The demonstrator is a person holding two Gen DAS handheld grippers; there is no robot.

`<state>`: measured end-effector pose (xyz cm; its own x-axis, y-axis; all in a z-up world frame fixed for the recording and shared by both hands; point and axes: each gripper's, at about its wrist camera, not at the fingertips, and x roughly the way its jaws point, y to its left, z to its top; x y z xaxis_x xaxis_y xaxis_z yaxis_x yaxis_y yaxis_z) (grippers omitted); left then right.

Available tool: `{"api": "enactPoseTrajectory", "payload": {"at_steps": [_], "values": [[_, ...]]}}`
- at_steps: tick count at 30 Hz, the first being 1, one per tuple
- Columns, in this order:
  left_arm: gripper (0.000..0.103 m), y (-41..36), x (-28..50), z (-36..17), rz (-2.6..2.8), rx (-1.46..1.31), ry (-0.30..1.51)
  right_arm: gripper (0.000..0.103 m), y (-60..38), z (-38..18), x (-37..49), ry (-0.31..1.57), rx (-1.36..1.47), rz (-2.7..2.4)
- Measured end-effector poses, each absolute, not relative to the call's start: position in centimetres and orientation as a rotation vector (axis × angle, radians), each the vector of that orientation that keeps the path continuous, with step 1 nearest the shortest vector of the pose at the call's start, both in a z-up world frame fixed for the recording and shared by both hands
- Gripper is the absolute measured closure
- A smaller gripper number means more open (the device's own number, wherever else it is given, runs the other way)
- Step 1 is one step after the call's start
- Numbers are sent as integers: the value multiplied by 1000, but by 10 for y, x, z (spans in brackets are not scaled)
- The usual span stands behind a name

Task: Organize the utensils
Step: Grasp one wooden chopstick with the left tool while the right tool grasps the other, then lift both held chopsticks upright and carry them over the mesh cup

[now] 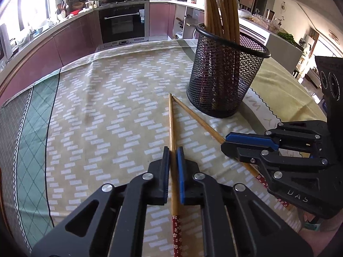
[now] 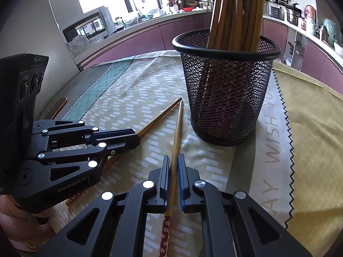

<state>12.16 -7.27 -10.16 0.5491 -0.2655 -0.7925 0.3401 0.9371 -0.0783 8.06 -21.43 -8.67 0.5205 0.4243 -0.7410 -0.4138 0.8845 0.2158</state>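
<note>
Two wooden chopsticks with red flowered ends lie on the tablecloth, their tips meeting near a black mesh holder (image 1: 225,75) (image 2: 227,96). My left gripper (image 1: 173,150) is shut on the left chopstick (image 1: 171,120), pads pressing its shaft. My right gripper (image 2: 173,158) is shut on the other chopstick (image 2: 178,128). Each gripper shows in the other's view: the right gripper (image 1: 225,141) clamps the slanted chopstick (image 1: 197,117), and the left gripper (image 2: 137,137) clamps its chopstick (image 2: 160,115). Several chopsticks (image 1: 220,6) stand upright in the holder.
A patterned tablecloth (image 1: 107,107) covers the round table, with a green border toward the left edge (image 1: 32,128). Kitchen counters and an oven (image 1: 122,21) stand beyond the table. A flat brown object (image 2: 60,107) lies near the table's left rim.
</note>
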Motion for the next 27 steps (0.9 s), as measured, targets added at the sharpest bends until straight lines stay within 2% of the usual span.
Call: {"api": "enactPoseTrajectory", "payload": {"at_steps": [27], "values": [[95,-47,95,-54,-491,-55,823,97,-240,-47,57,772,184,659]]}}
